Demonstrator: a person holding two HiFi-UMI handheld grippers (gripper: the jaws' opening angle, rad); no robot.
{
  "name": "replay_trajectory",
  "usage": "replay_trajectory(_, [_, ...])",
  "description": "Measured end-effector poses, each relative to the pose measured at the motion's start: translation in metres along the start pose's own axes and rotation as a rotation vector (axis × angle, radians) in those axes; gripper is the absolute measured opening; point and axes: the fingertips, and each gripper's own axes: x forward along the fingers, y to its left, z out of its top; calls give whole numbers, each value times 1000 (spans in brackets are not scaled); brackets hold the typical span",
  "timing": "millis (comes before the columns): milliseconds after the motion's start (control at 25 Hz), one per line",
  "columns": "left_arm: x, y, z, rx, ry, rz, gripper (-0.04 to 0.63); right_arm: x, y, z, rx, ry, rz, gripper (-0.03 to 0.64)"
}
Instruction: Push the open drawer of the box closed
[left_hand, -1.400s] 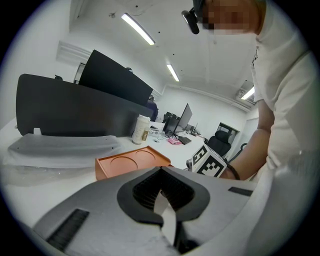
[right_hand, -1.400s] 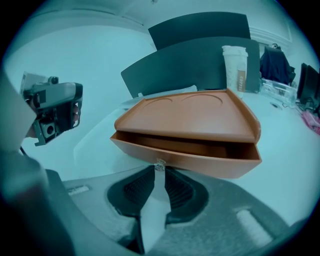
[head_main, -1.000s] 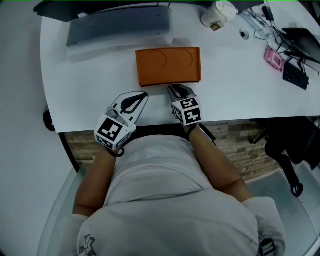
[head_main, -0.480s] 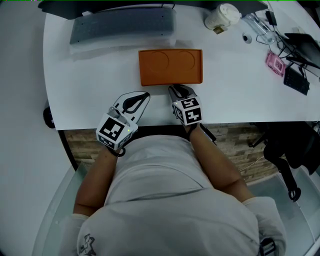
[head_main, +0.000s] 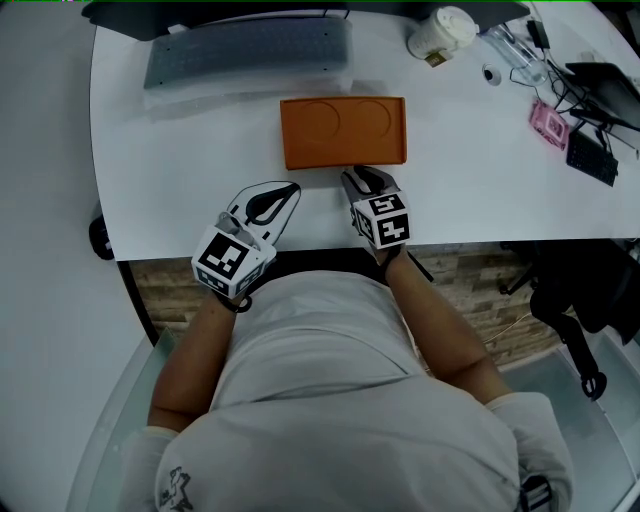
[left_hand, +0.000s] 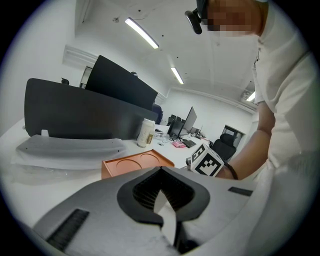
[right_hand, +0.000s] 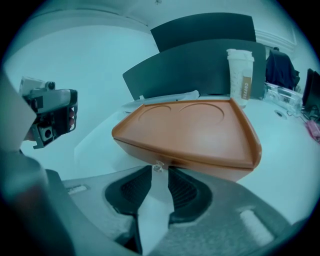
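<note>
An orange box (head_main: 343, 130) with two round hollows in its lid lies on the white desk (head_main: 170, 170). It also shows in the left gripper view (left_hand: 137, 162) and fills the right gripper view (right_hand: 195, 130). Its near face looks flush, and a small clear knob (right_hand: 159, 166) sticks out from it. My right gripper (head_main: 358, 177) is at that face. Its jaws have just been opening and stand apart (right_hand: 160, 172), with the knob at the gap between the tips, untouched. My left gripper (head_main: 283, 190) rests on the desk left of the box, tips together (left_hand: 161, 169), holding nothing.
A covered keyboard (head_main: 248, 50) lies behind the box. At the back right are a paper cup (head_main: 440, 30), a pink item (head_main: 549, 113) and a black device (head_main: 590, 155) with cables. The desk's near edge (head_main: 300, 250) runs just behind both grippers.
The right gripper's jaws look slightly wider apart at the box's near face. Neither hand has shifted; only the head view has drifted a little.
</note>
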Motion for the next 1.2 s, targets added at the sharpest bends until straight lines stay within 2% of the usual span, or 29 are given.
replay_trajectory(240, [-15, -3, 1, 29, -1, -11, -2, -22, 2, 6, -6, -40, -34, 106])
replay_trajectory(520, [-42, -14, 18, 91, -30, -32, -2, -64, 20, 21, -62, -117, -82, 106])
replay_trajectory(880, [-90, -31, 54, 151, -96, -56, -2, -137, 58, 76, -110, -301, -77, 100])
replay_trajectory(1200, [-137, -55, 109, 223, -196, -81, -2, -212, 98, 130, -174, -461, -89, 85])
